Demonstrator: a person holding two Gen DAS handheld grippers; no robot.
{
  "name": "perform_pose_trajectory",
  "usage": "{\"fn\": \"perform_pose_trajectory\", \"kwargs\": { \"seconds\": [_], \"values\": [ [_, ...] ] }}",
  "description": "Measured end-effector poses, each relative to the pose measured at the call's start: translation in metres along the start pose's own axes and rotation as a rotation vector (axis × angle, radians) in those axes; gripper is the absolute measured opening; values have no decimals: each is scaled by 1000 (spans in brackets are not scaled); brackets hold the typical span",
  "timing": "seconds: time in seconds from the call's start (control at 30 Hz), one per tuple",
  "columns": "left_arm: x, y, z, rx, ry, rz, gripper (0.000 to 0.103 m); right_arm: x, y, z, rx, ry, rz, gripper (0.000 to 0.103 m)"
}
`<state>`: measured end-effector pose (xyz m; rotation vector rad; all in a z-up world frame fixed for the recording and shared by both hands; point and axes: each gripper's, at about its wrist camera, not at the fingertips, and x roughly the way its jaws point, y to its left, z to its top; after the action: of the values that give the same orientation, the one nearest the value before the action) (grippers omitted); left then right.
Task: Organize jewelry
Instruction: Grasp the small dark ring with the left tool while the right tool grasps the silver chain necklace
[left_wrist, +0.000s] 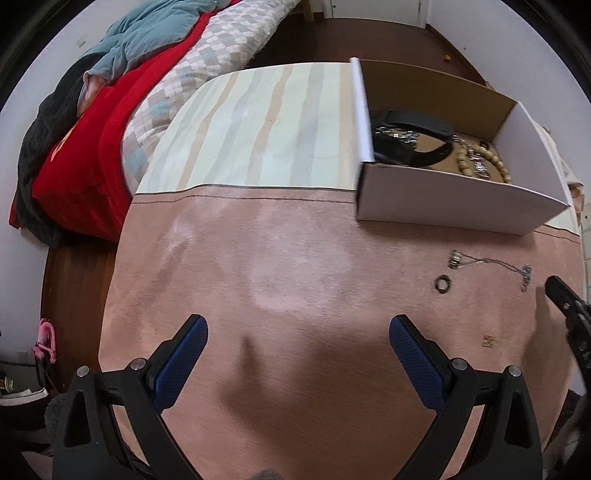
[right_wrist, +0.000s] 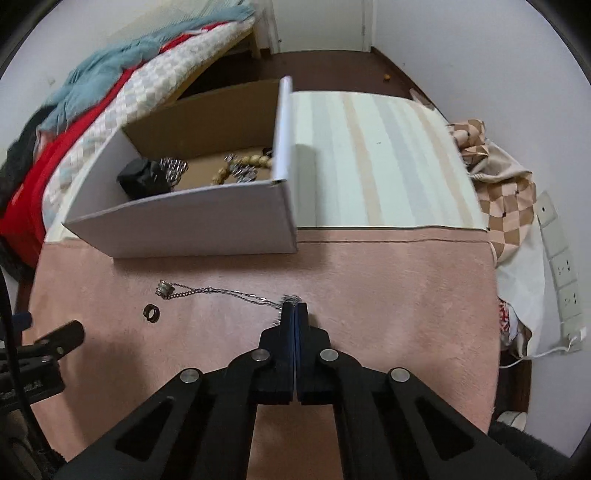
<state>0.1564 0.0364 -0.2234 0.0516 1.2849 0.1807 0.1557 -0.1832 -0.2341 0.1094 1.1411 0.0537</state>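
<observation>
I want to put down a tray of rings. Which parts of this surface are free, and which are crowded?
Free: the pink cloth ahead of the open left gripper, and the striped cloth right of the cardboard box. Crowded: before the box, where the chain necklace, held by the right gripper, and a small dark ring lie.

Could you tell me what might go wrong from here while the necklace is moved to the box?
The right gripper pinches only one end of the chain necklace, so it could slip out. Its trailing pendant might drag past the small dark ring or snag the white box wall on the way in.
</observation>
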Motion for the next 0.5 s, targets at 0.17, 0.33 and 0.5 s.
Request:
{"fn": "perform_pose_trajectory", "kwargs": {
  "seconds": [0.17, 0.33, 0.5],
  "values": [
    [-3, -20, -7, 32, 1, -33, 100, -27, -38, -5, 92, -15, 24, 0],
    [-4, -34, -14, 54, 0, -29, 101, -30, -63, -8, 168, 47, 163, 0],
    [-3, -22, -12, 24, -7, 14, 100, -10, -51, 0, 155, 57, 227, 51]
  ]
}}
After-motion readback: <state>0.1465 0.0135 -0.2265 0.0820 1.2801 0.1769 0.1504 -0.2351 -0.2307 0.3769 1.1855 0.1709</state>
